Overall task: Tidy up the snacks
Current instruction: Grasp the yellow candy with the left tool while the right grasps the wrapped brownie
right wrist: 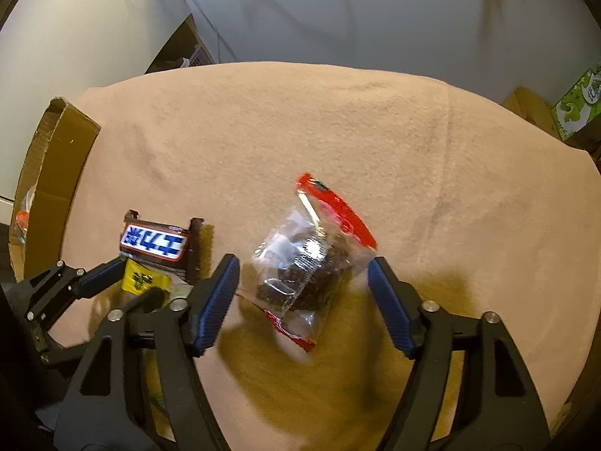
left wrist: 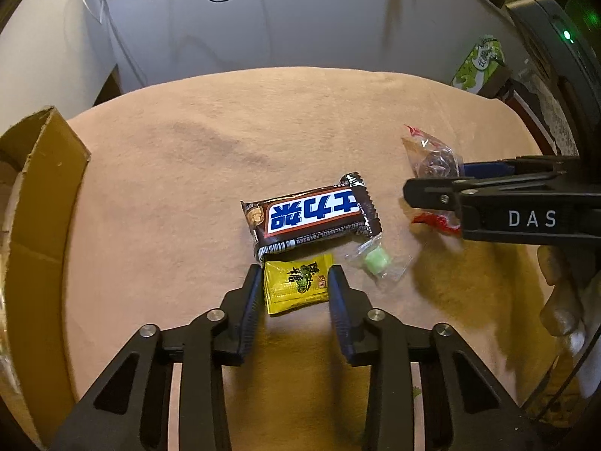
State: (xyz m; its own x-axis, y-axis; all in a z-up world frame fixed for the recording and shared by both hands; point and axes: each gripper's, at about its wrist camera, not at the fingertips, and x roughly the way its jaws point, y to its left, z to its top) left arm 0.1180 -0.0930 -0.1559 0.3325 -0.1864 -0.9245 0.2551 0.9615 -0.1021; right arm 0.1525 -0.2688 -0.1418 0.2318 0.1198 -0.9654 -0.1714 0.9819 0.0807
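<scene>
Left fingers [left wrist: 259, 282] pinching yellow packet [left wrist: 296, 282], right fingers [right wrist: 379, 282] astride clear bag [right wrist: 304, 263]

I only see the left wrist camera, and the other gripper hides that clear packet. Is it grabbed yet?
Observer: No. The right gripper is open around the clear packet; neither pad touches it.
Operator: What's inside?
Observer: A dark brown, crumbly cake; the wrap has red ends.
Operator: My left gripper pinches the yellow packet. Anything in the cardboard box?
Observer: Something orange shows behind its wall, too small to name.
</scene>
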